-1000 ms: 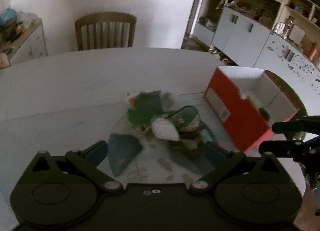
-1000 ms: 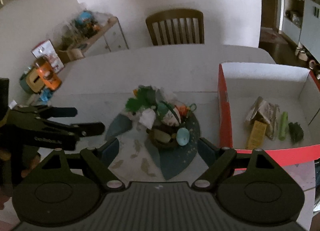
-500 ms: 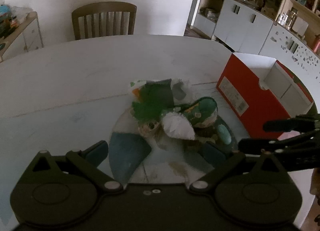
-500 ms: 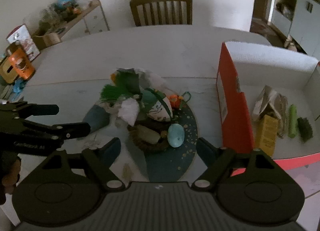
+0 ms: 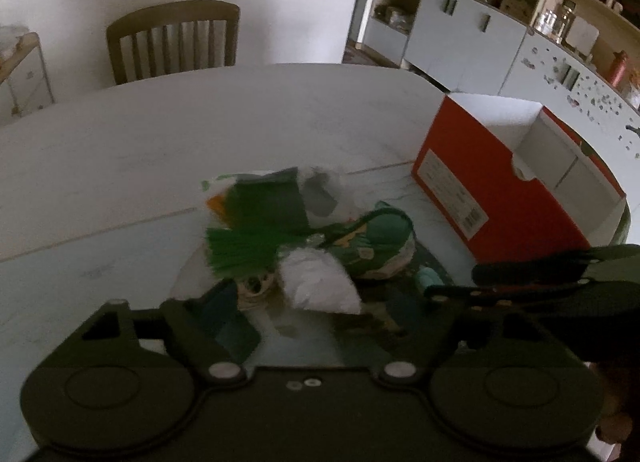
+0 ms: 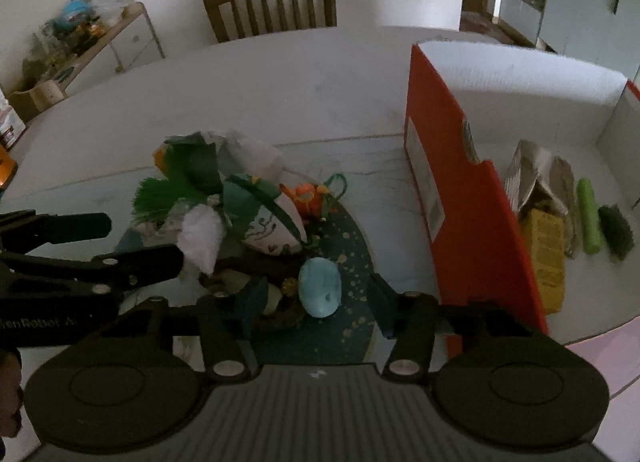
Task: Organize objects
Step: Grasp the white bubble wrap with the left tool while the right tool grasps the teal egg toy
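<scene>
While both sets of jaws are closing, neither has anything clamped: the right gripper [image 6: 316, 294] straddles a pale blue egg-shaped piece [image 6: 320, 288] with clear gaps on both sides, and the left gripper [image 5: 320, 312] hangs over the near side of the heap, its pads not pressing on a thing. That heap of small objects [image 6: 240, 213], with a green tassel [image 5: 240, 252], a white feathery tuft [image 5: 316, 282] and a green-and-white patterned ball [image 6: 272, 227], sits on a dark teal round mat [image 6: 352, 262] on the white table [image 5: 200, 121]. Just right of the mat stands an open red box [image 6: 472, 221] holding a yellow packet [image 6: 546, 258], a light green stick [image 6: 590, 221] and a dark green piece [image 6: 616, 232]. A wooden chair [image 6: 272, 3] stands behind the table.
</scene>
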Available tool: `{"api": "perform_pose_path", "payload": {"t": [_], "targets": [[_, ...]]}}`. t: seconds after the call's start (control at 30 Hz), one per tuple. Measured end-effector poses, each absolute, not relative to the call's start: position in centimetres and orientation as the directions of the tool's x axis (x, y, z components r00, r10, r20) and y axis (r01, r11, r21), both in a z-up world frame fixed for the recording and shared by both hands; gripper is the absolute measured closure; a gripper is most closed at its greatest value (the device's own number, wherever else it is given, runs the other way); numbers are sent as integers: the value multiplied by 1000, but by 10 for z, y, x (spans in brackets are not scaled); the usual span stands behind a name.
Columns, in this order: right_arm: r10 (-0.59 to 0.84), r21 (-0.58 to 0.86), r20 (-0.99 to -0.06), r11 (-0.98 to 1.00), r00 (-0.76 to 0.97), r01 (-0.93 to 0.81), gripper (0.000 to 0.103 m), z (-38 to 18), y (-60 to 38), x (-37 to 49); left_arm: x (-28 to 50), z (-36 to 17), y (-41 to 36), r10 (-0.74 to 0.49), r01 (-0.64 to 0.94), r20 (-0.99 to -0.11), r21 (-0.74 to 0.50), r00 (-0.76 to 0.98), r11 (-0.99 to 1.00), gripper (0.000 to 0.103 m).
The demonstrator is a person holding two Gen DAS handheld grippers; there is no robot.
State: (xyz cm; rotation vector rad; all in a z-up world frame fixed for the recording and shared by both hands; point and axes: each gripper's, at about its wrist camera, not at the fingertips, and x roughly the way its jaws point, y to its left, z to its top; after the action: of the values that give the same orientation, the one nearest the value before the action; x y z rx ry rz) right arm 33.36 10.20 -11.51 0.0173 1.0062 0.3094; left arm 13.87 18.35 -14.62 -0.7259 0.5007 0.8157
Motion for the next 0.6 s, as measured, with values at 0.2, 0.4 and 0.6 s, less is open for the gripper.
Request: {"api": "perform_pose_path", "payload": {"t": [0.2, 0.4, 0.6], "targets": [[263, 170, -836, 959, 482, -228, 57, -126, 98, 339, 148, -155, 188, 452, -791, -662, -397, 598, 465, 34], [271, 179, -840, 956, 470, -231, 64, -132, 99, 343, 155, -158, 192, 447, -798, -674, -394, 588, 455, 43], [281, 193, -837, 955, 469, -227, 66, -135, 98, 346, 160, -161, 194, 442, -806, -688, -382, 575, 453, 52]]}}
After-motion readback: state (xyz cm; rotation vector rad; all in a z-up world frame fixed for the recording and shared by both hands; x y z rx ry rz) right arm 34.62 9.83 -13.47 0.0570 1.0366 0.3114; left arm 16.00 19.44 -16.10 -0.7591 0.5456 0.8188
